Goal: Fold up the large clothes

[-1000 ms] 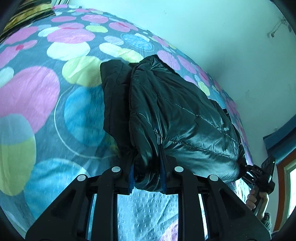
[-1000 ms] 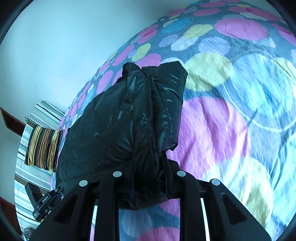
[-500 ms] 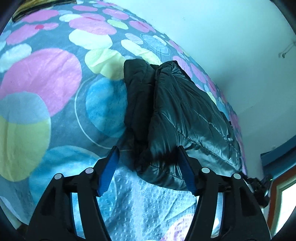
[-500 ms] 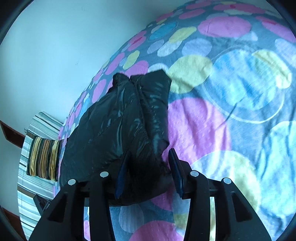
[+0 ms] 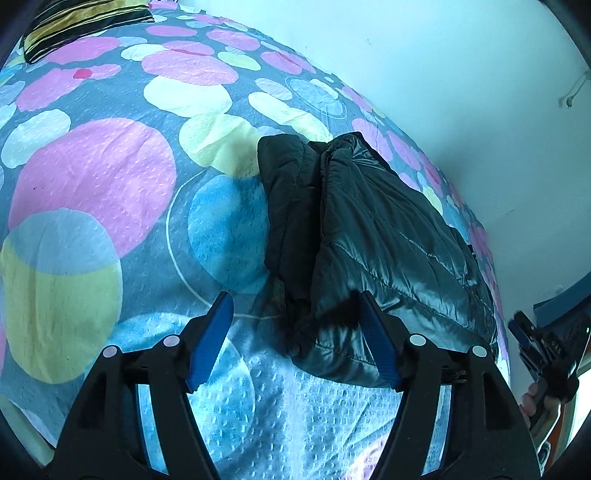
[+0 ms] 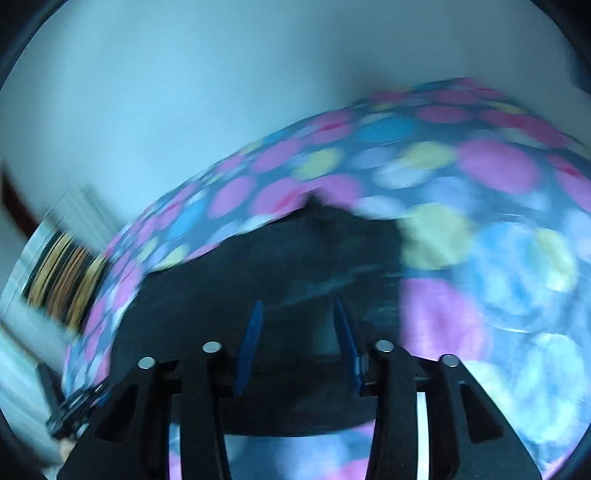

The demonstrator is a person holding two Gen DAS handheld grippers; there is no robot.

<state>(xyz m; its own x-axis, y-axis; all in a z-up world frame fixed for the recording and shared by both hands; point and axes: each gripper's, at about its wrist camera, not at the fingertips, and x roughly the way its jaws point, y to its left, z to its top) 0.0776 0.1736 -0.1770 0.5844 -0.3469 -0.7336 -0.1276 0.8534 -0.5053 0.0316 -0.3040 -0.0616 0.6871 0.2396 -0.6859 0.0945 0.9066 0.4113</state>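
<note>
The left tongs (image 5: 293, 338) stand released with their blue pads spread wide, having just let go; the near corner of the shiny black quilted puffer jacket (image 5: 369, 236) lies between them, the right-hand pad at most brushing it and nothing pinched. The right tongs (image 6: 297, 343), caught in a blurred frame, are partly parted and have just been narrowing, with only dark cloth seen beyond the pads and nothing visibly gripped. The jacket lies folded into a compact, thick bundle on the bed's grey cover printed with pink, blue and yellow circles (image 5: 92, 177), one narrower matte layer showing along its left edge. A striped yellow-and-black pillow (image 5: 85, 26) sits at the far end. The fold looks essentially complete; at most a tidying press or squaring remains.
</note>
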